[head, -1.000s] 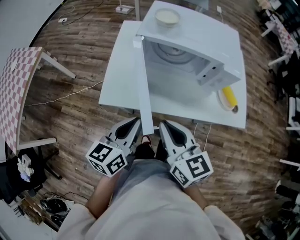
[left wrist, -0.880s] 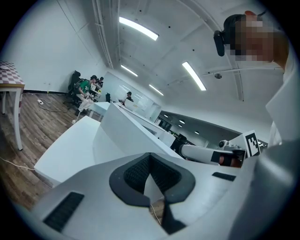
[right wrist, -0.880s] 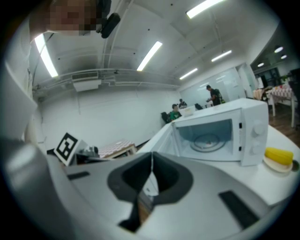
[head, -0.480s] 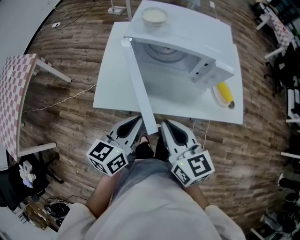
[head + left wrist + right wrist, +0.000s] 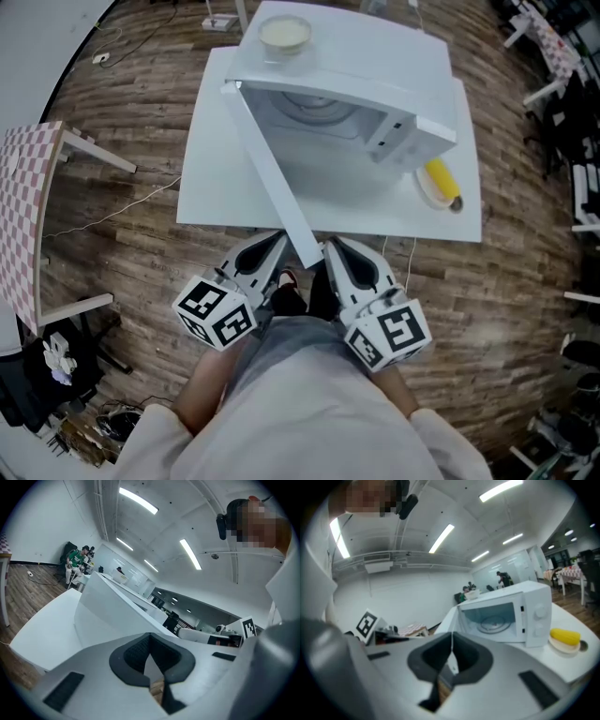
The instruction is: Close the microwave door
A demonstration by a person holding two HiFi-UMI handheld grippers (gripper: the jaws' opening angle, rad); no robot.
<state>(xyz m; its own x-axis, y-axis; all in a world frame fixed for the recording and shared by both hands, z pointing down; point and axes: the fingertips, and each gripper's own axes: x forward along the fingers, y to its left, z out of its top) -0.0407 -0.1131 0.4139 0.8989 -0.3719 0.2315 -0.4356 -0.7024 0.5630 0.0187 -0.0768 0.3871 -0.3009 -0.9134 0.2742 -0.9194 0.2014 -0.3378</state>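
Observation:
A white microwave (image 5: 375, 103) stands on a white table (image 5: 211, 178) with its door (image 5: 272, 183) swung wide open toward me. The door's free edge ends just above and between my two grippers. The right gripper view looks into the microwave's (image 5: 506, 616) open cavity and shows its glass turntable (image 5: 492, 623). My left gripper (image 5: 274, 242) and right gripper (image 5: 330, 247) are held close to my body below the table's near edge. Both are shut with nothing in them, and neither touches the door. The left gripper view shows the door (image 5: 117, 613) from its side.
A cream bowl (image 5: 284, 33) sits on top of the microwave. A yellow item on a small plate (image 5: 439, 183) lies on the table right of the microwave. A checkered table (image 5: 23, 197) stands at the left, on the wooden floor (image 5: 141, 244). Desks and chairs crowd the right edge.
The table and microwave have drifted up and left in the head view. Both grippers stay in the same place, still shut.

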